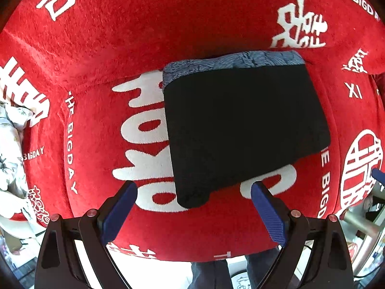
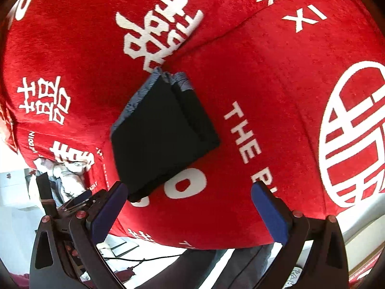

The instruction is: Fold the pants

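The right wrist view alone shows stacked layers along the right side of the pants. They lie folded, black with blue waistband, on the red cover; left claw and right claw both gape, holding nothing.

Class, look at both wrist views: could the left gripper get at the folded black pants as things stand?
Probably yes. The left gripper has its jaws wide open, and the near edge of the folded pants lies between them on the red cover. Nothing shows in between.
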`<state>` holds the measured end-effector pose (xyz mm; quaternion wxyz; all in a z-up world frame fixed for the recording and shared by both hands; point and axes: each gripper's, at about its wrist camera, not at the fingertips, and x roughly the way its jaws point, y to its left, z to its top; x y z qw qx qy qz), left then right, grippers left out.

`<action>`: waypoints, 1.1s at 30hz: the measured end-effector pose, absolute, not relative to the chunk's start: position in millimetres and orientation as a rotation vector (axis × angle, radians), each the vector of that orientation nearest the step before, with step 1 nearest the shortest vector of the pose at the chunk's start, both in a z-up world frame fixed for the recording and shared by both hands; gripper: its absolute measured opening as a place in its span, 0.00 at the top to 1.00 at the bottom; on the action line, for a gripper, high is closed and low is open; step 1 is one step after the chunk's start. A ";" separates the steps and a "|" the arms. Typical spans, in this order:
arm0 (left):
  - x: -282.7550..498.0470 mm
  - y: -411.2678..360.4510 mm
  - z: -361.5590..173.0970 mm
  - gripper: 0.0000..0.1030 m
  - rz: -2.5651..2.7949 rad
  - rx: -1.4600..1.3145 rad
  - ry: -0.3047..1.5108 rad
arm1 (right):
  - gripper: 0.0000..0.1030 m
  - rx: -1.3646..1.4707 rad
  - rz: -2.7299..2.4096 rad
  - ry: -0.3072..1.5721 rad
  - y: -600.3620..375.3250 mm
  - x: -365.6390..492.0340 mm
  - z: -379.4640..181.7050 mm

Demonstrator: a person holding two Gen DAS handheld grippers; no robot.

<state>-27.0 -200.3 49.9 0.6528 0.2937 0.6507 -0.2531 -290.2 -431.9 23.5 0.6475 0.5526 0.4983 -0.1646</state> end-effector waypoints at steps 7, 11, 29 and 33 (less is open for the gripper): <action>-17.3 -201.5 30.1 0.07 -0.544 0.627 1.519 | 0.00 1.233 -0.358 1.190 -444.5 -276.4 8.6; -16.8 -200.4 28.0 0.07 -0.543 0.621 1.517 | 0.00 1.221 -0.331 1.228 -444.4 -265.0 0.2; 39.3 -188.0 -29.5 0.07 -0.687 0.329 1.603 | 0.00 1.112 -0.129 1.237 -463.9 -208.2 -48.4; 49.7 -188.0 -48.5 0.07 -0.797 0.220 1.613 | 0.00 1.094 -0.030 1.228 -470.6 -187.2 -72.1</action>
